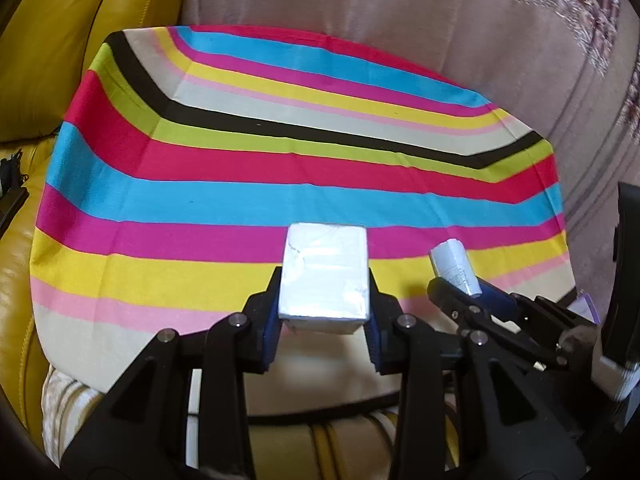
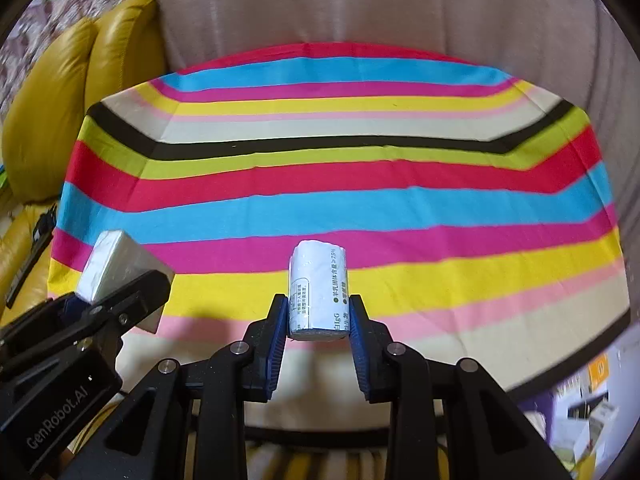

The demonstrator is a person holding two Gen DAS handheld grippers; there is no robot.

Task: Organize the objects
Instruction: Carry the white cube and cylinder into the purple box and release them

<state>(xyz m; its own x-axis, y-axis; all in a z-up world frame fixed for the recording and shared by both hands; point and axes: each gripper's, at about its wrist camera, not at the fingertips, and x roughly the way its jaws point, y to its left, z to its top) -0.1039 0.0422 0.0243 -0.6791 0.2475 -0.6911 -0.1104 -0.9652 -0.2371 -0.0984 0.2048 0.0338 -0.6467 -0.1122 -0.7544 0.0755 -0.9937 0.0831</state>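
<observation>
1. Your left gripper [image 1: 325, 312]: jaws clamped on a white rectangular packet [image 1: 325, 276], blue pads pressing its two sides, the packet clear of the cloth at the near edge.
2. Your right gripper [image 2: 318, 320]: jaws clamped on a white paper-wrapped roll [image 2: 318, 290], held upright, with green and grey print on its wrapper.
3. The two grippers sit side by side, the packet to the left of the roll, close but apart.
4. Striped cloth [image 2: 360, 184]: bands of blue, pink, yellow, red, green, black and cream, spread flat ahead of both grippers; nothing lies on its visible part.
5. Yellow leather cushion [image 1: 52, 40]: far left of the cloth.
6. Pink fabric backrest [image 2: 360, 4]: beyond the far edge of the cloth.
</observation>
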